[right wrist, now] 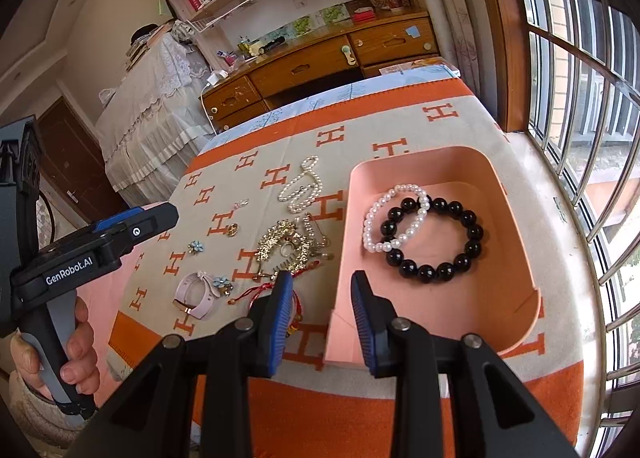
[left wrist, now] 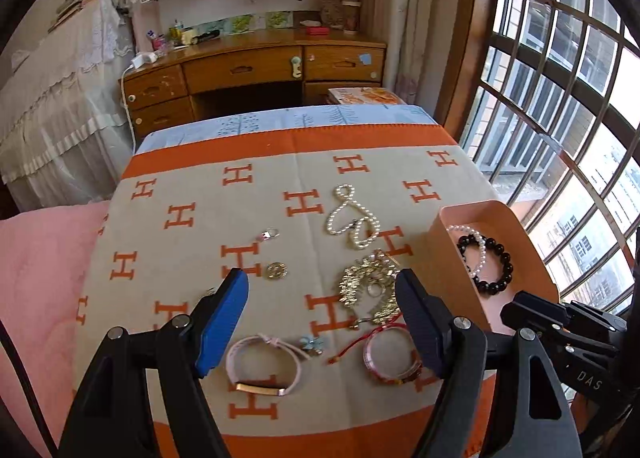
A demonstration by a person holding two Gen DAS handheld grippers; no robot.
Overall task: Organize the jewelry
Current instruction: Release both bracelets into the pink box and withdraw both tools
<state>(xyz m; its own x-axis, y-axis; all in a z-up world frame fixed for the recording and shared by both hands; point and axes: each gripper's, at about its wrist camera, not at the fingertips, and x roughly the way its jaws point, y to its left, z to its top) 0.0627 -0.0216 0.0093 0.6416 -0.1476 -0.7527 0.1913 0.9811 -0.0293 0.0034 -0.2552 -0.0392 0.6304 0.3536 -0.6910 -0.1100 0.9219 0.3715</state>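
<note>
Loose jewelry lies on an orange-and-beige cloth: a pearl necklace (left wrist: 352, 217), a gold necklace (left wrist: 366, 286), a pink strap bracelet (left wrist: 262, 366), a pink bangle on a red cord (left wrist: 390, 358), a blue flower earring (left wrist: 312, 344) and a gold round earring (left wrist: 276, 270). My left gripper (left wrist: 320, 278) hangs open above them, nothing between its fingers. A pink box (right wrist: 440, 161) holds a black bead bracelet (right wrist: 432, 242) and a white pearl bracelet (right wrist: 394, 217). My right gripper (right wrist: 322, 278) is open and empty over the box's near left wall.
A hand (right wrist: 76, 350) holds the left gripper's handle at the cloth's left edge. A small silver clasp (left wrist: 270, 234) lies mid-cloth. A barred window (left wrist: 560, 117) runs along the right. A wooden desk (left wrist: 256, 69) stands beyond the far edge, and a pink quilt (left wrist: 40, 278) lies to the left.
</note>
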